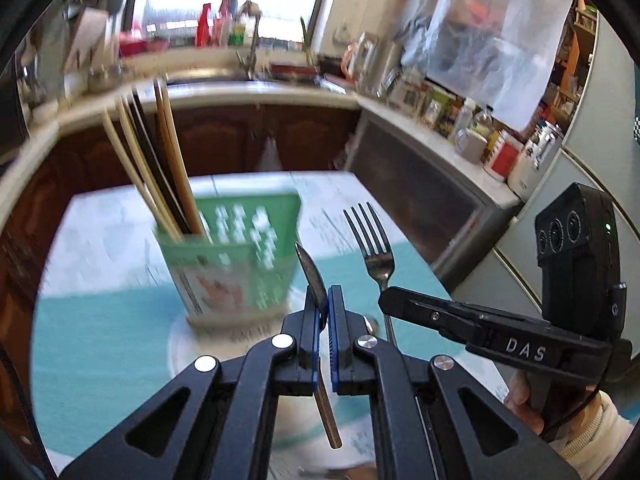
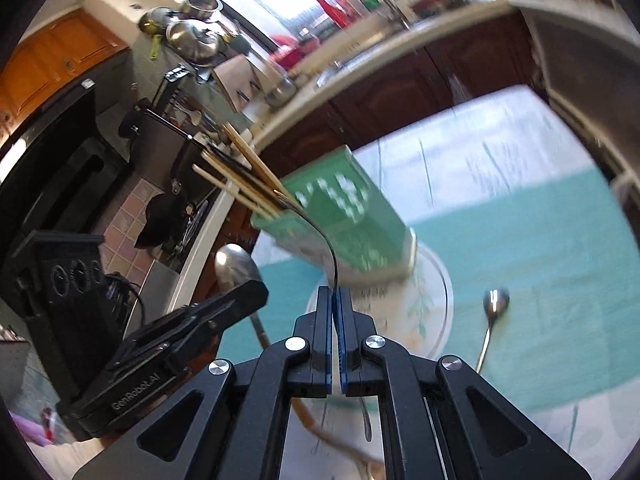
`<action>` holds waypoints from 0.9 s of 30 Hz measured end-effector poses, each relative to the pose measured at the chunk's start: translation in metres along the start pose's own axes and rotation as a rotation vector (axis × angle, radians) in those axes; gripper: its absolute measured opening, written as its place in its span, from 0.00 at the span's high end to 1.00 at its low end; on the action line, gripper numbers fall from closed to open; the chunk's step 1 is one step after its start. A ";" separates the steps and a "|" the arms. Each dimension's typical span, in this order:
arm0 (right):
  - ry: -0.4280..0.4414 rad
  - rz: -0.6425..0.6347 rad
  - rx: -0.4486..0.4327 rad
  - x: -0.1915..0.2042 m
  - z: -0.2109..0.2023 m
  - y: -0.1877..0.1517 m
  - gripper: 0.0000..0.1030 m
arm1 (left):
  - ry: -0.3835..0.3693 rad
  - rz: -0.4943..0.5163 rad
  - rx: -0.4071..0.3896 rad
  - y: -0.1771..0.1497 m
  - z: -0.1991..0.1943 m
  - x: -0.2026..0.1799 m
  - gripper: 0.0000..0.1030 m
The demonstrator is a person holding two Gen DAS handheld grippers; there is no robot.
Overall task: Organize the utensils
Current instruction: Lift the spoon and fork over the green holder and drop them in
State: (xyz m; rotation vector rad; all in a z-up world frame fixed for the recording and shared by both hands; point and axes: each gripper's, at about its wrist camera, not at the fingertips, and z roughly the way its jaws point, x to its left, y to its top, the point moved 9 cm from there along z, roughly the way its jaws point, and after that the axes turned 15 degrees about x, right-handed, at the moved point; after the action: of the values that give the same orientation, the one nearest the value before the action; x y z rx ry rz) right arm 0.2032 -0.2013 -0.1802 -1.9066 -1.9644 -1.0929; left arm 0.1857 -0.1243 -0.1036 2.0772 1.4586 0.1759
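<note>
Between the left gripper's closed fingers, a spoon; right gripper's fingers pinching a fork.

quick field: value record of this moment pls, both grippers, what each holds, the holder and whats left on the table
left gripper: shut on spoon, seen edge-on
right gripper: shut on fork, tines near the holder's mouth
green holder: upright on white plate, chopsticks inside
small spoon: lying on the teal tablecloth, right of the plate
image: holder motion-blurred
</note>
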 end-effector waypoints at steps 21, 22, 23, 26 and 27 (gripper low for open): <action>-0.078 -0.278 -0.334 0.059 0.058 0.154 0.98 | 0.153 -0.105 -0.304 0.125 0.024 0.075 0.98; -0.079 -0.283 -0.330 0.056 0.066 0.153 0.98 | 0.151 -0.100 -0.301 0.123 0.028 0.076 0.98; -0.077 -0.285 -0.325 0.052 0.074 0.152 0.98 | 0.152 -0.094 -0.296 0.122 0.032 0.077 0.98; -0.079 -0.302 -0.312 0.045 0.093 0.149 0.98 | 0.149 -0.080 -0.286 0.116 0.041 0.075 0.98; -0.078 -0.307 -0.301 0.043 0.100 0.148 0.98 | 0.148 -0.077 -0.281 0.114 0.043 0.074 0.98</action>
State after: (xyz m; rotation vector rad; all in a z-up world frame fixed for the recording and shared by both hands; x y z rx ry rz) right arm 0.3685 -0.1214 -0.1711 -1.8463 -2.3055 -1.4907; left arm 0.3262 -0.1002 -0.0943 1.8100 1.5022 0.4846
